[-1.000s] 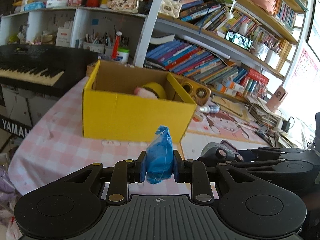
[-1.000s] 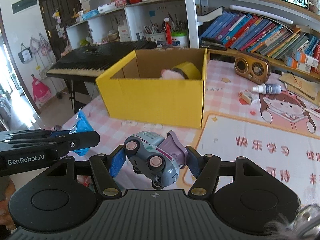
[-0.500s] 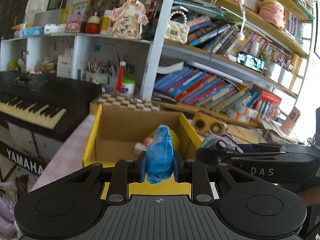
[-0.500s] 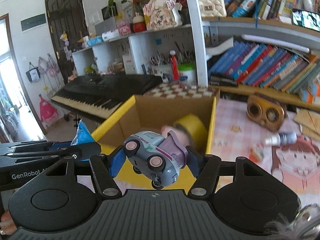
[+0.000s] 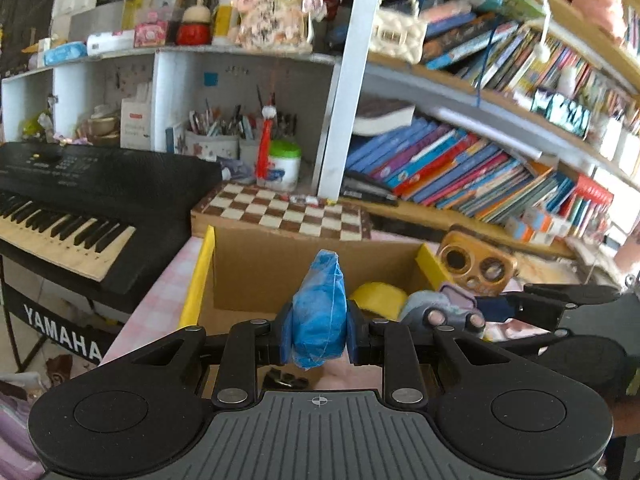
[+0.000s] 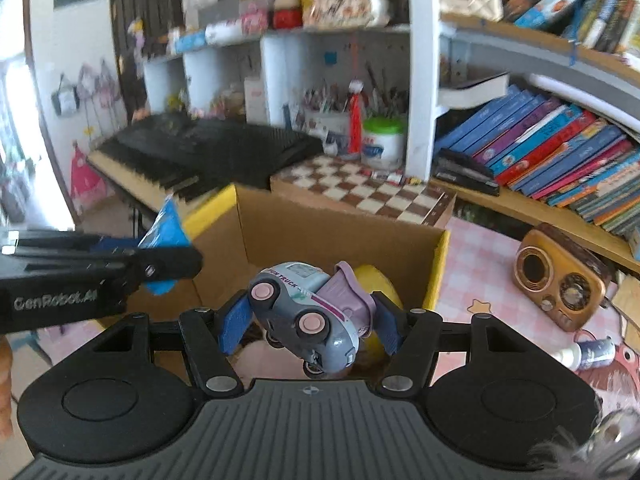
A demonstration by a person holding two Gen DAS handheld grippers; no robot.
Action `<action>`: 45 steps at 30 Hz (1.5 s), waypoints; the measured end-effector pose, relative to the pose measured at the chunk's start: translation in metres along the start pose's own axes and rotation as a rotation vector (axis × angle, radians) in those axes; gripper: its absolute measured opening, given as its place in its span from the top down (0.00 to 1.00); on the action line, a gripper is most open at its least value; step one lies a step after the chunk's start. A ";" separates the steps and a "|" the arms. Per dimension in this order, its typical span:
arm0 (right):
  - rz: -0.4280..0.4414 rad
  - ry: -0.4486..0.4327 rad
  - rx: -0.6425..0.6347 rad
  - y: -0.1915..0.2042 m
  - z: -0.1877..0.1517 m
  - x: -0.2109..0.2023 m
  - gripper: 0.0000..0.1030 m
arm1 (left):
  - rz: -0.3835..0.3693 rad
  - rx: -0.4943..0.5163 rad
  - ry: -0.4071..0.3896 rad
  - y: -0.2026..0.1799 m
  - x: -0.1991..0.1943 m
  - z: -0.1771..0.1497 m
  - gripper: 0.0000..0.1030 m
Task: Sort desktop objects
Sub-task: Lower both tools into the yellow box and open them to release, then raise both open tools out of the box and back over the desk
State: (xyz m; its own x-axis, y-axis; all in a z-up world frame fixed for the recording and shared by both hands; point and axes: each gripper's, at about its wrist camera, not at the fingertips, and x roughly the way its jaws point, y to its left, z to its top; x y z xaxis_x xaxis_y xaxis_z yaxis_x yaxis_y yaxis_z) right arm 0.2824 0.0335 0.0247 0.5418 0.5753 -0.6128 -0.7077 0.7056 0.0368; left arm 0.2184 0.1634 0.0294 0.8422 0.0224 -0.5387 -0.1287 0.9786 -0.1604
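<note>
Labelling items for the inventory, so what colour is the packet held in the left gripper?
Bright blue: the packet, pinched in the left gripper, shows best in the left wrist view.

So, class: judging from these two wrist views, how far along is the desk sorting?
Done: a yellow tape roll already lies in the yellow box. In hand: the left gripper grips a blue packet and the right gripper a toy truck, both over the box. Left: a small bottle on the table.

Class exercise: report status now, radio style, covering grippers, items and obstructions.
Left gripper shut on blue packet. Right gripper shut on toy truck. Both over yellow box; tape roll inside, nothing blocking.
</note>
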 end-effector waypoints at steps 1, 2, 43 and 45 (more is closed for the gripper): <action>0.013 0.032 -0.017 0.000 0.000 0.008 0.40 | 0.001 0.002 0.021 0.000 0.008 0.000 0.76; 0.026 0.059 -0.031 0.001 -0.001 0.015 0.40 | 0.002 0.002 0.042 0.001 0.014 -0.002 0.76; -0.095 -0.135 0.071 -0.026 -0.035 -0.079 0.45 | -0.002 0.057 -0.082 -0.026 -0.043 -0.017 0.06; -0.125 -0.149 0.099 -0.027 -0.042 -0.091 0.46 | -0.006 0.058 -0.094 -0.027 -0.054 -0.022 0.06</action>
State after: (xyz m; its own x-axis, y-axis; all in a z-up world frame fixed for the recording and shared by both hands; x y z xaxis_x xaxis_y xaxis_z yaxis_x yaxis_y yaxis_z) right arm 0.2336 -0.0552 0.0459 0.6884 0.5306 -0.4945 -0.5868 0.8082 0.0503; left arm 0.1651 0.1318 0.0448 0.8884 0.0332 -0.4578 -0.0954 0.9889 -0.1135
